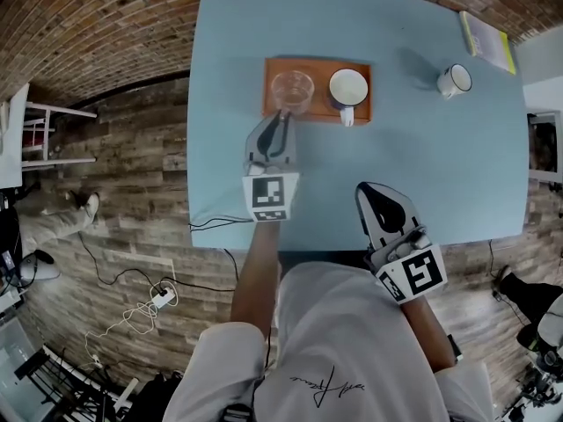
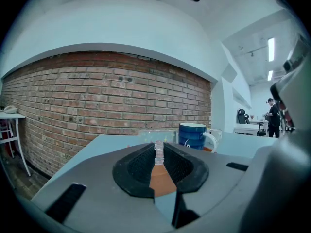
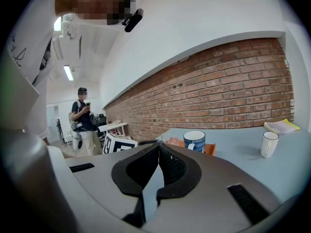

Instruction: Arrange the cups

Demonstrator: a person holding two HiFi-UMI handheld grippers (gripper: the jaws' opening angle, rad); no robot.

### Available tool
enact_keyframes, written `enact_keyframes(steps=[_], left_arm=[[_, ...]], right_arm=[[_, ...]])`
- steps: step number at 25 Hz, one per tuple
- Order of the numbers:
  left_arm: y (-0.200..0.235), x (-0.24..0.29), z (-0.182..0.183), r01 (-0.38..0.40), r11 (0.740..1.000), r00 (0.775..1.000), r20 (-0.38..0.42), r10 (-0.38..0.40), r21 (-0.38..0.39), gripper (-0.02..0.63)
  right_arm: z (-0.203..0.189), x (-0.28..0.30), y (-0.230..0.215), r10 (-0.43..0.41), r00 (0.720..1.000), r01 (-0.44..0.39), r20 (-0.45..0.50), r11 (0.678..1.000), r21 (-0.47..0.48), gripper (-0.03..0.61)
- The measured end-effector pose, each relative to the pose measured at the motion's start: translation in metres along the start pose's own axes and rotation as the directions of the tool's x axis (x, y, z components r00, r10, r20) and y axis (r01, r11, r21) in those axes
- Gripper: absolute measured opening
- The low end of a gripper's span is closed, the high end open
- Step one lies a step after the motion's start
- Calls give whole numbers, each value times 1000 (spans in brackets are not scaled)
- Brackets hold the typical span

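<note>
A clear glass cup [image 1: 292, 88] is over the left half of the orange tray [image 1: 361, 70], and my left gripper [image 1: 281, 117] is shut on its near rim. In the left gripper view the glass rim [image 2: 159, 148] is pinched between the pads, with the tray [image 2: 160, 179] showing below it. A blue mug [image 1: 348, 88] with a white inside stands on the tray's right half, its handle toward me. A white mug [image 1: 454, 80] stands alone at the table's far right. Near the table's front edge my right gripper [image 1: 378, 193] is shut and holds nothing.
A yellow-edged book [image 1: 486, 40] lies at the table's far right corner. The light blue table [image 1: 440, 165] ends close in front of me. Cables and a power strip [image 1: 160, 297] lie on the wooden floor at left. A person [image 3: 83, 118] stands far off in the right gripper view.
</note>
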State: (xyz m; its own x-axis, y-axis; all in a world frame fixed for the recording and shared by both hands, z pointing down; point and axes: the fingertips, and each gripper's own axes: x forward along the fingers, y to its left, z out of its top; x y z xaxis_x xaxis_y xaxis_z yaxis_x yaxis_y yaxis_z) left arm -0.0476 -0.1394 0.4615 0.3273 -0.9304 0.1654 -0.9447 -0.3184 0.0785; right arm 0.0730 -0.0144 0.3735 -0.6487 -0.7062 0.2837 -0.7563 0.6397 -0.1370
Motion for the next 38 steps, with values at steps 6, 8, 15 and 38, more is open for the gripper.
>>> enact_keyframes(steps=[6, 8, 15, 38], left_arm=[[2, 9, -7, -15, 1000, 1000, 1, 15, -2, 53], [4, 13, -9, -23, 1000, 1000, 0, 23, -4, 52], [0, 14, -14, -48, 999, 999, 2, 48, 19, 53], [-4, 20, -34, -226, 974, 974, -18, 227, 29, 54]], right_arm=[[-5, -1, -8, -6, 1000, 6, -18, 1000, 4, 21], [-5, -1, -10, -5, 1000, 5, -22, 1000, 2, 21], [-12, -4, -14, 2, 999, -2, -40, 1000, 8, 21], [-23, -17, -17, -4, 999, 5, -49, 1000, 14, 21]])
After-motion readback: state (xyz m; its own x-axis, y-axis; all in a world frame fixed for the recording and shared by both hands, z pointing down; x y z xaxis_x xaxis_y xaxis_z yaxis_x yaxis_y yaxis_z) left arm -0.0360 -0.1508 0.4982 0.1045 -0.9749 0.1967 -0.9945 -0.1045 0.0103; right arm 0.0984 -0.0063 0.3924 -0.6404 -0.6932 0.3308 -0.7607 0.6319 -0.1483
